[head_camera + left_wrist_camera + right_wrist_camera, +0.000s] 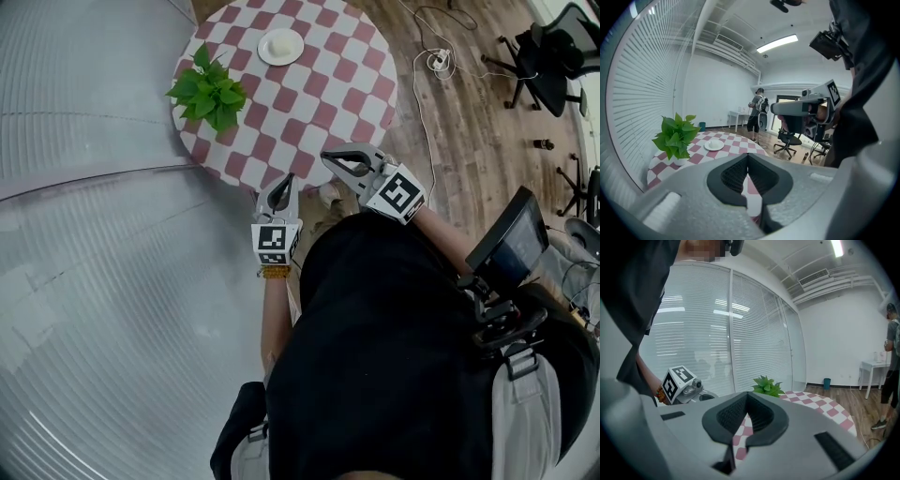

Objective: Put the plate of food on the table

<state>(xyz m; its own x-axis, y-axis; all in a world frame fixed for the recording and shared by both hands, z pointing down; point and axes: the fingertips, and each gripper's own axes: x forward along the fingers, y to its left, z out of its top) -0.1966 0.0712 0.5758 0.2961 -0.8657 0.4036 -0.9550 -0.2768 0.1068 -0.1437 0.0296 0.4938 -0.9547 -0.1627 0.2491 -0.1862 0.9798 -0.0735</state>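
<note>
A white plate of pale food (pixel 280 46) sits on the far side of the round table with the red-and-white check cloth (pixel 314 103), well away from both grippers. The left gripper view also shows the plate (pixel 714 145) on the table (pixel 736 140). My left gripper (pixel 288 178) hangs at the table's near edge, shut and empty, its jaws (pixel 748 154) meeting at the tips. To its right, over the near edge, my right gripper (pixel 325 157) is also shut with nothing in it (pixel 747 393).
A potted green plant (pixel 208 94) stands on the table's left side, between me and the plate. Slatted blinds (pixel 84 187) fill the left. Office chairs (pixel 548 56) and a cable with a power strip (pixel 438 61) lie on the wood floor at right. A person (pixel 757 115) stands far off.
</note>
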